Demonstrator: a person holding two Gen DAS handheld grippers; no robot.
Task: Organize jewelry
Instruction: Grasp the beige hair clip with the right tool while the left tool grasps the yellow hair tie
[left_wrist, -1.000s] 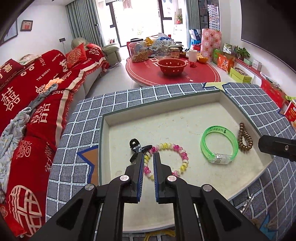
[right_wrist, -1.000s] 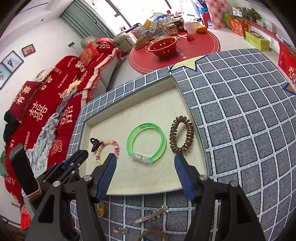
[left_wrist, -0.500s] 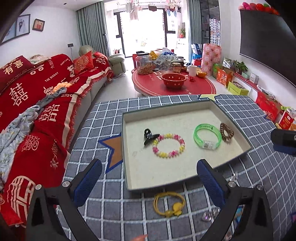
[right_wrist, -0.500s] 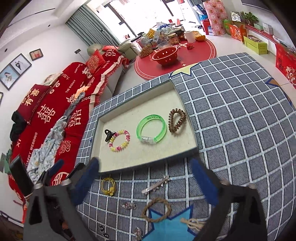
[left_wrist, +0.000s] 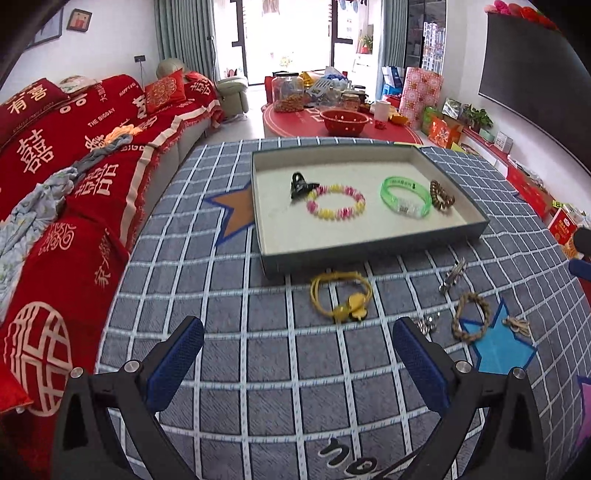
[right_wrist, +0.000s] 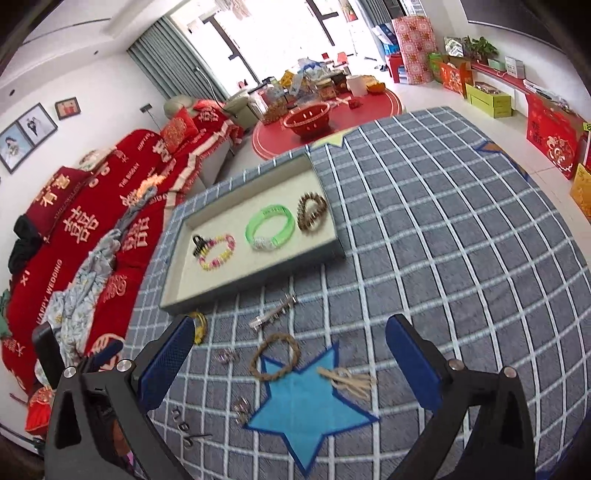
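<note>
- A grey checked cloth is covering the table beside the red sofa.
- Bracelets are lying in the tray; the yellow hair tie is lying just outside it.
- The right wrist view alone is showing a tassel.
- The left gripper and right gripper are both hanging released, jaws wide.

Red-draped sofa, bright balcony window

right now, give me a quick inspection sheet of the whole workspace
surface: grey checked cloth with star patches, flat.
job's things: tray holds black claw clip, pink-yellow bead bracelet, green bangle, brown coil tie. Outside it: yellow hair tie, silver clip, braided ring, tassel, small metal pieces.
clutter: nothing seen.
grippers: left tool open, empty; right tool open, empty.
cables: nothing seen.
surroundings: red sofa, red round table.
</note>
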